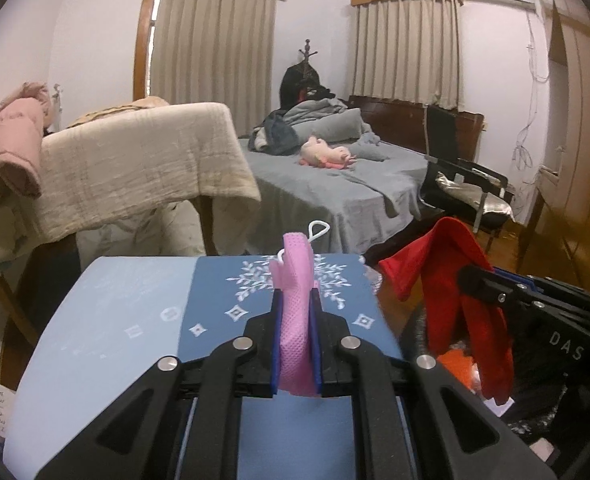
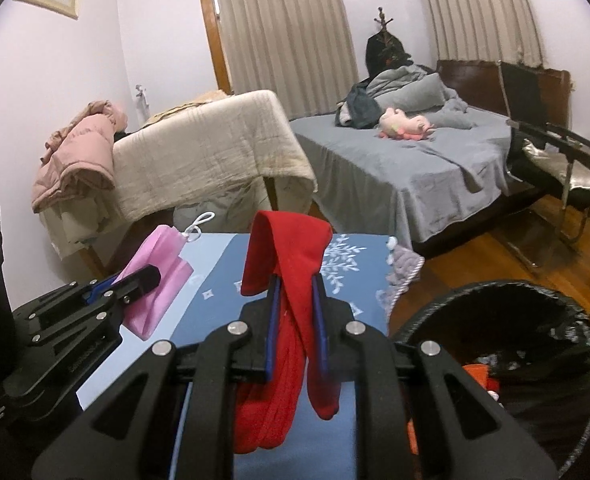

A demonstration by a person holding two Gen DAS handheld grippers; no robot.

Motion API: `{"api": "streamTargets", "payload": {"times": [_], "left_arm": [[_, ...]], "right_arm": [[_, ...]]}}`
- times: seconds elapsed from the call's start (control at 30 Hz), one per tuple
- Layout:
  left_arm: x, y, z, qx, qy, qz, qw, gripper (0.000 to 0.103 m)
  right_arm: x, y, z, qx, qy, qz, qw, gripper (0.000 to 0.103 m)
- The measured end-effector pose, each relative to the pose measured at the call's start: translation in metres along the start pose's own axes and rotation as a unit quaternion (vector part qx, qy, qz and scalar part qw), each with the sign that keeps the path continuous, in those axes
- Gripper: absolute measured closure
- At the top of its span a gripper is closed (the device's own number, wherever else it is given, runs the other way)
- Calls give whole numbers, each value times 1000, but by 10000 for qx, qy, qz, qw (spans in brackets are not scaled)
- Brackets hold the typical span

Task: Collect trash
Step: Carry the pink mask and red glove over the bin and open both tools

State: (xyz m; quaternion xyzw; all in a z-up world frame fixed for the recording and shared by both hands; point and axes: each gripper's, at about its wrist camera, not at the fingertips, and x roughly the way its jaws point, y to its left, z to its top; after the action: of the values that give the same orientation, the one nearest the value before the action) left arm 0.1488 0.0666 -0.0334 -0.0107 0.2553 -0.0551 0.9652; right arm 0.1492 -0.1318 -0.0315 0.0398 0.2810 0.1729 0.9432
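The round black-lined waste bin (image 2: 495, 364) is seen at the lower right of the right wrist view, beside the blue patterned bench (image 2: 215, 280) and below its level; only a dark sliver of it is caught at the lower right edge of the left wrist view. The right gripper (image 2: 296, 320) is therefore judged the nearer to the bin, which lies to the right of its jaws. Those jaws are clamped on a folded red cloth (image 2: 291, 280), hung lengthwise through them with both ends drooping. The left gripper (image 1: 297, 332), further left over the bench, is closed on a pink mesh pouch (image 1: 295, 320) with a white loop, its long axis standing up along the jaws. The bin's depth and most of its contents are hidden in shadow; something orange is glimpsed inside.
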Motion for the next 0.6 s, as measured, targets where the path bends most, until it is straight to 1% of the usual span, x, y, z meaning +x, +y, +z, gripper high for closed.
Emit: {"api": "streamTargets", "payload": {"times": [0.3, 0.6], "left_arm": [[-2, -51, 1, 265, -58, -434, 9987, 91], [-1, -108, 2, 591, -95, -930, 9939, 91]], "right_arm": [[-39, -38, -8, 161, -176, -407, 9989, 89], [-74, -86, -20, 388, -284, -890, 9949, 89]]}}
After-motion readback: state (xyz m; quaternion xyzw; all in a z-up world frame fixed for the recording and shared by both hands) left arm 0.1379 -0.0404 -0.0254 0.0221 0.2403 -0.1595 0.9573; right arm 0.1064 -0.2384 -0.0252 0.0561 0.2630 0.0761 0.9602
